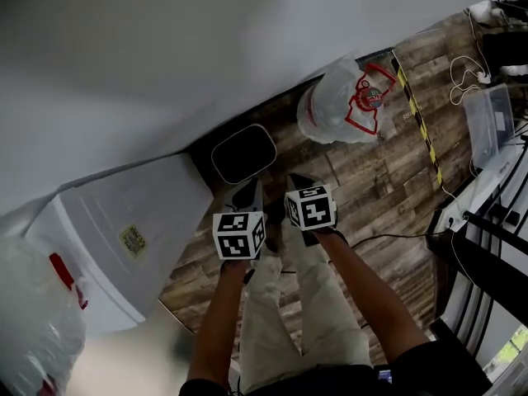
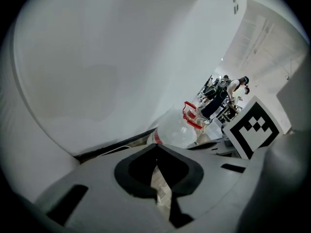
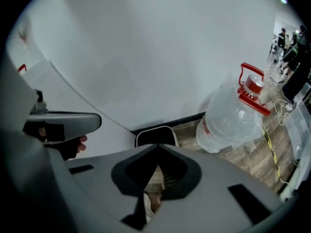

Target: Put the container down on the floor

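The container [image 1: 332, 108] is a large clear water jug with a red cap and red carrying handle. It rests on the wooden floor by the white wall, and it also shows in the left gripper view [image 2: 178, 130] and the right gripper view [image 3: 230, 123]. My left gripper [image 1: 250, 191] and right gripper [image 1: 299, 181] hang side by side above the floor, short of the jug and not touching it. Both are shut, jaws meeting at their tips, with nothing held: left gripper [image 2: 156, 148], right gripper [image 3: 158, 147].
A black bin with a white rim [image 1: 242, 153] stands against the wall left of the jug. A white cabinet [image 1: 124, 221] and a plastic bag [image 1: 33, 324] are at the left. Yellow-black tape [image 1: 418, 115], cables, a clear box [image 1: 491, 122] and a dark rack [image 1: 487, 246] lie at the right.
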`<state>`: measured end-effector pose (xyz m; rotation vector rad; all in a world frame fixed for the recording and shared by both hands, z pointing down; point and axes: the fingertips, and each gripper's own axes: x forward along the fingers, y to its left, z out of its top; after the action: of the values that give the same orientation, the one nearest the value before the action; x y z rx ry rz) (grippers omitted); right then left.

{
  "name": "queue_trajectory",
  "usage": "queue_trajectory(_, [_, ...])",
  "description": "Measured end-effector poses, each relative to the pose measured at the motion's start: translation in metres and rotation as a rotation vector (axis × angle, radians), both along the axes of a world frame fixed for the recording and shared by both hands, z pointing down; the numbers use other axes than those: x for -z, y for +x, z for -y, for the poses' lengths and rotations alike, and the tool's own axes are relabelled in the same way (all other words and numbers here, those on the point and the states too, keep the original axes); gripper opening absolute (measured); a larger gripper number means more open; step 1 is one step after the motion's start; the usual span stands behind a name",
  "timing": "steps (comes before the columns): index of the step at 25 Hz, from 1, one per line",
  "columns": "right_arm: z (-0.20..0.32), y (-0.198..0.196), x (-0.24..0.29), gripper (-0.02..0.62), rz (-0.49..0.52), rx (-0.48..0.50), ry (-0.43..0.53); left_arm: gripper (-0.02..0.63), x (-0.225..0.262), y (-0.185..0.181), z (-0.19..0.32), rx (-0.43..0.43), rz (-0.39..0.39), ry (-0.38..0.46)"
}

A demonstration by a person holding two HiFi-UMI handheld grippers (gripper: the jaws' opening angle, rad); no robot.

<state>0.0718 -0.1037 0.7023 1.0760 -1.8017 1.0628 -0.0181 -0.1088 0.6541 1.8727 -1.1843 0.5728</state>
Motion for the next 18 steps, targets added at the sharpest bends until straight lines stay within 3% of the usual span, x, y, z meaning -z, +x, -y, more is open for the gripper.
queue_trajectory(9, [-0.002,-0.004,0.065,0.029,0.034,-0.033,0.072,0.018,0.056,0.0,-0.001,0.007,-0.037,0.034])
queue_trajectory(18, [-0.002,-0.005,0.134,0.029,0.131,-0.122,0.137,0.018,0.127,-0.004,-0.001,-0.007,-0.038,0.105])
